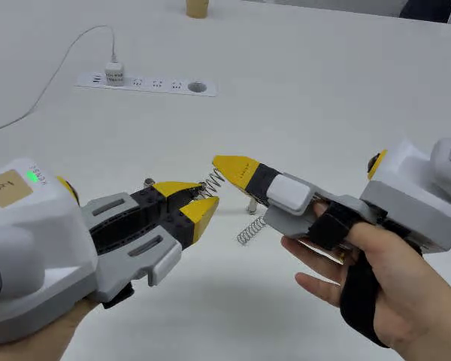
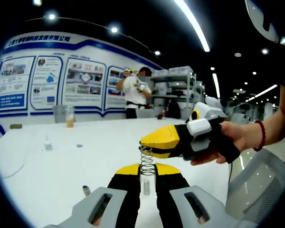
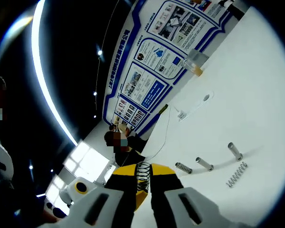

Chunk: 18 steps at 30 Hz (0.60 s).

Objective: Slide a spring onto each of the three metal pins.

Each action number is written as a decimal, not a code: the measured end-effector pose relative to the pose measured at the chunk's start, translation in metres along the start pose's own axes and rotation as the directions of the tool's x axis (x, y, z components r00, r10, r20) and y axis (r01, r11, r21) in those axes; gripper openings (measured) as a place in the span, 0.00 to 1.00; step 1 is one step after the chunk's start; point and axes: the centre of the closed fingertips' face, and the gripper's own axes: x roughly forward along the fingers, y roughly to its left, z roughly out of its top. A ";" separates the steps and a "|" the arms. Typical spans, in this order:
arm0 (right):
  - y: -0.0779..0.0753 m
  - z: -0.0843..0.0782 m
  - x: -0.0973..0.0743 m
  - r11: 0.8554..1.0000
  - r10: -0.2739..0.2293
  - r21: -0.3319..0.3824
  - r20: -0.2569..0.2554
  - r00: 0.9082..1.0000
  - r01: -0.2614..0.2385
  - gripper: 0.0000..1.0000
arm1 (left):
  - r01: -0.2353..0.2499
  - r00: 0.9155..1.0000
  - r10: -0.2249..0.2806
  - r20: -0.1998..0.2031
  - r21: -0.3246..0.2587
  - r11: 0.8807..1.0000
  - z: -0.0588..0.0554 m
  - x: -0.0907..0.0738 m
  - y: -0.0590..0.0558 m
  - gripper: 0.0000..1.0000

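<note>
Left hand-held gripper (image 1: 203, 197): jaws drawn close about the lower end of the spring (image 1: 213, 183). Whether they clamp it or only flank it cannot be told. The spring hangs in the air between the two tools, clear of the tabletop (image 1: 301, 90). Right hand-held gripper (image 1: 227, 170): jaws pinching the upper end of the same spring, as the right gripper view confirms. Below and just right of the tips, a pin (image 1: 251, 204) stands upright, with a loose spring (image 1: 249, 229) lying close beside it.

Hazards, judged from this arrangement:
- With a tool at each end, any drawing apart would stretch the coil, and any twist would buckle it.
- A pinch across round wire is insecure. Uneven pressure could shoot the spring out sideways across the smooth surface.
- The pin is slender. A spring lowered off-axis may catch its top and tip it.
- A low sweep of either tool could knock the loose spring away from the pin.
</note>
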 end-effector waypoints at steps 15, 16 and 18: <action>-0.010 0.000 0.001 0.984 -0.062 -0.166 -0.015 0.998 0.059 0.10 | -0.021 0.992 0.028 -0.121 0.059 0.998 -0.019 -0.001 0.002 0.22; -0.012 0.002 0.002 0.980 -0.071 -0.187 -0.012 0.997 0.068 0.10 | -0.021 0.992 0.029 -0.127 0.066 0.998 -0.021 -0.002 0.003 0.23; -0.014 0.003 0.002 0.976 -0.078 -0.205 -0.011 0.997 0.074 0.10 | -0.023 0.990 0.032 -0.135 0.069 0.997 -0.023 -0.003 0.003 0.25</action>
